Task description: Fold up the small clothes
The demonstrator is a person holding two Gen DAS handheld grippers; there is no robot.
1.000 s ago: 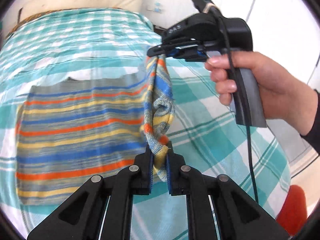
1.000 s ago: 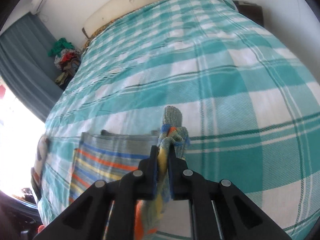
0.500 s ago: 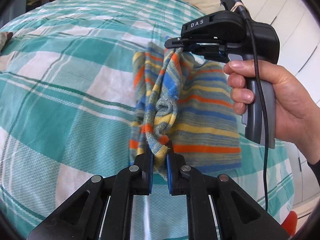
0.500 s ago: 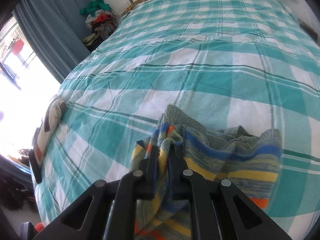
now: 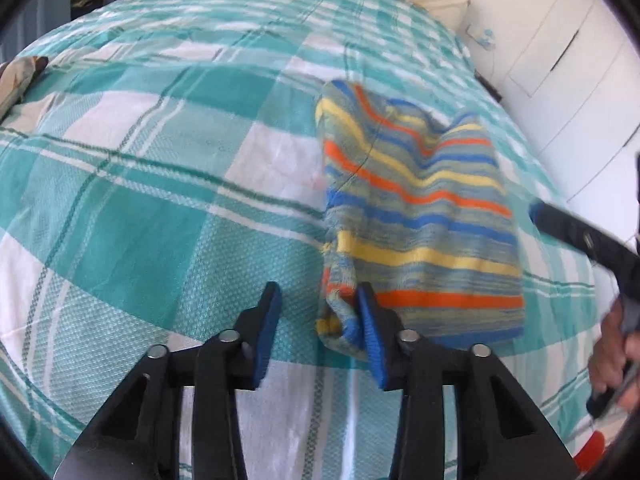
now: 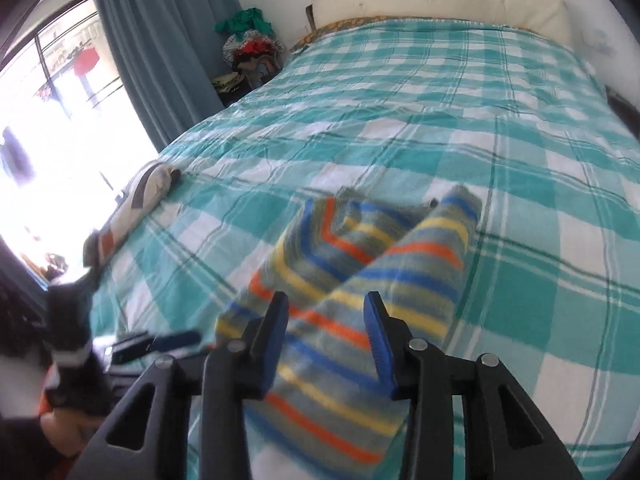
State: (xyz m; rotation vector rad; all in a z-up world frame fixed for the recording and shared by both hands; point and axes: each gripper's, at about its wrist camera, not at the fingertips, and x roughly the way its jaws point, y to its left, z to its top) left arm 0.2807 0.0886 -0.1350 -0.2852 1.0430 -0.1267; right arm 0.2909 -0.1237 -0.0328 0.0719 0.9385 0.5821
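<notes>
A small knit garment (image 5: 420, 216) with orange, yellow and blue stripes lies folded over itself on the teal-and-white checked bed cover (image 5: 160, 200). My left gripper (image 5: 318, 320) is open and empty, its right finger touching the garment's near left corner. The right gripper (image 5: 568, 228) shows at the right edge of the left wrist view, beside the garment. In the right wrist view the garment (image 6: 360, 272) lies under my right gripper (image 6: 326, 320), which is open and empty just above it. The left gripper (image 6: 160, 342) shows blurred at lower left.
A cream pillow (image 6: 440, 0) lies at the head of the bed. A folded cloth item (image 6: 140, 200) rests at the bed's left edge by the window. A pile of clothes (image 6: 252, 56) sits beside the blue curtain (image 6: 160, 60). White cabinet doors (image 5: 560, 60) stand on the right.
Both grippers have opened and let go of the striped garment, which now lies folded on the bed. The right gripper has drawn away to the right.
</notes>
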